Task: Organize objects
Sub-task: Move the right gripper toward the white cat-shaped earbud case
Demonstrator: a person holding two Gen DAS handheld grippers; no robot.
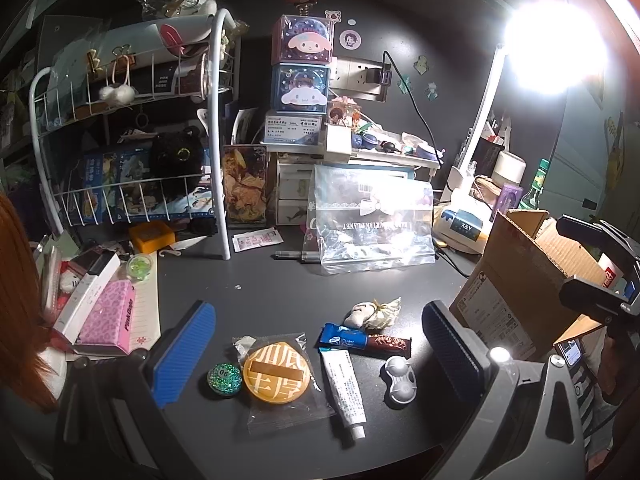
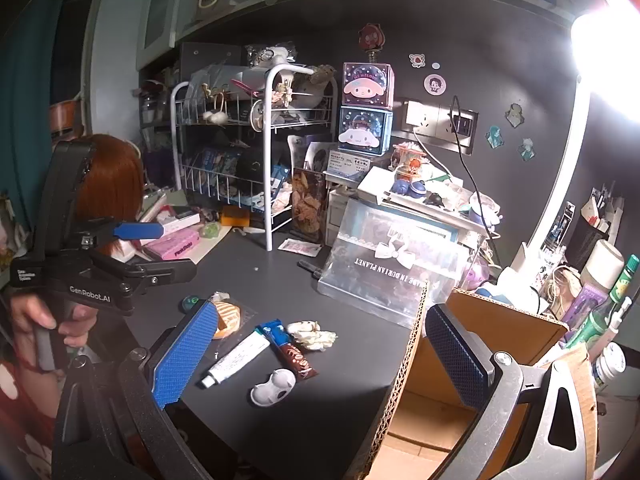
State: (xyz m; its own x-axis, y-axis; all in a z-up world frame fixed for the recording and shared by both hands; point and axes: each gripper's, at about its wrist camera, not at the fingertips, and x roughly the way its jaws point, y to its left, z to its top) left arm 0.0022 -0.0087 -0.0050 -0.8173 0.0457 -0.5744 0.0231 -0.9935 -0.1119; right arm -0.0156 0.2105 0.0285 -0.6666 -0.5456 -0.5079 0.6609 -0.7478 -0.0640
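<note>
Several small items lie on the dark desk (image 1: 280, 292): a green glitter tin (image 1: 224, 380), an orange round puff in a clear packet (image 1: 278, 378), a white tube (image 1: 344, 390), a blue-and-brown snack bar (image 1: 364, 342), a white lens case (image 1: 400, 380) and a crumpled cream bundle (image 1: 374, 312). My left gripper (image 1: 318, 352) hovers open above them, holding nothing. An open cardboard box (image 2: 440, 400) stands at the right. My right gripper (image 2: 320, 354) is open and empty, with one finger over the box and the other over the desk near the tube (image 2: 236, 356) and lens case (image 2: 274, 388).
A white wire rack (image 1: 216, 140) full of things stands at the back left, with stacked character boxes (image 1: 302, 64) beside it. A clear zip bag (image 1: 372, 224) leans mid-desk. A pink box (image 1: 110, 316) lies at the left. A bright desk lamp (image 1: 556, 48) and bottles (image 2: 608, 312) crowd the right.
</note>
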